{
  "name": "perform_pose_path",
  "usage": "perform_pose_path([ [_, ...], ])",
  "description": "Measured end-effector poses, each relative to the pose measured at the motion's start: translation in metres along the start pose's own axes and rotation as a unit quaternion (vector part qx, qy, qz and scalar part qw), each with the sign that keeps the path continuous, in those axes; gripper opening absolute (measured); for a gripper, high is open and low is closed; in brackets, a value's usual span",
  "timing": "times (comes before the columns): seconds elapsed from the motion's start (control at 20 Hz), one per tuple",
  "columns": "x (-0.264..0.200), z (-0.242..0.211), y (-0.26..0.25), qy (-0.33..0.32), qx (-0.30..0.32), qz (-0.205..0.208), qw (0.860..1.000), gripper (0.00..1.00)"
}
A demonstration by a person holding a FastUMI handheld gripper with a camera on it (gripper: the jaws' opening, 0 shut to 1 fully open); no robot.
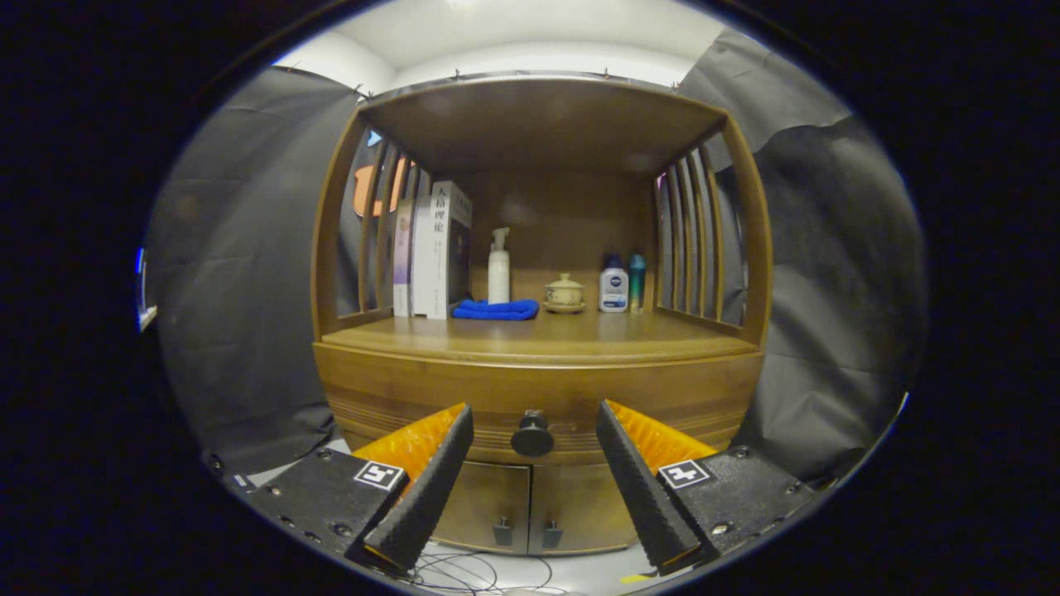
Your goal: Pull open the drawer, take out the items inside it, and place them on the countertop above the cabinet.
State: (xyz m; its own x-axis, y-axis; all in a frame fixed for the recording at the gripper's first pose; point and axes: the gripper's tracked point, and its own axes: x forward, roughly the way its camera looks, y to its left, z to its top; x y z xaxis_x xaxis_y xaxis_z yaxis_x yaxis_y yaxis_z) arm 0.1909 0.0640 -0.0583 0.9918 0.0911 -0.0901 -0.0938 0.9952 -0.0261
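A wooden cabinet stands ahead with its drawer (pixel 397 397) closed. The drawer's round dark knob (pixel 532 436) sits between my two fingertips and a little beyond them. My gripper (pixel 534 412) is open, its fingers spread wide to either side of the knob, touching nothing. Above the drawer runs the wooden countertop (pixel 538 335), under a shelf roof with slatted sides. The drawer's inside is hidden.
On the countertop stand upright books (pixel 435 252), a folded blue cloth (pixel 495 310), a white pump bottle (pixel 498 269), a small lidded cup (pixel 565 293) and two small bottles (pixel 621 283). Two small doors (pixel 530 507) lie below the drawer. Cables (pixel 464 571) lie on the floor.
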Motion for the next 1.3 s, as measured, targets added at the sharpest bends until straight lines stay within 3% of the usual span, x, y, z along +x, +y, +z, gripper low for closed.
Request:
perform_pose_path([
  [0.4,0.067,-0.047,0.001,0.041,-0.013,-0.013,0.999,0.94],
  [0.65,0.079,-0.049,-0.003,0.046,0.001,-0.018,0.999,0.78],
  [0.85,0.079,-0.051,-0.003,0.039,-0.002,-0.025,0.999,0.62],
  [0.95,0.083,-0.049,-0.003,0.034,-0.005,-0.029,0.999,0.49],
  [1.3,0.08,-0.052,-0.003,0.054,0.002,-0.025,0.998,0.39],
])
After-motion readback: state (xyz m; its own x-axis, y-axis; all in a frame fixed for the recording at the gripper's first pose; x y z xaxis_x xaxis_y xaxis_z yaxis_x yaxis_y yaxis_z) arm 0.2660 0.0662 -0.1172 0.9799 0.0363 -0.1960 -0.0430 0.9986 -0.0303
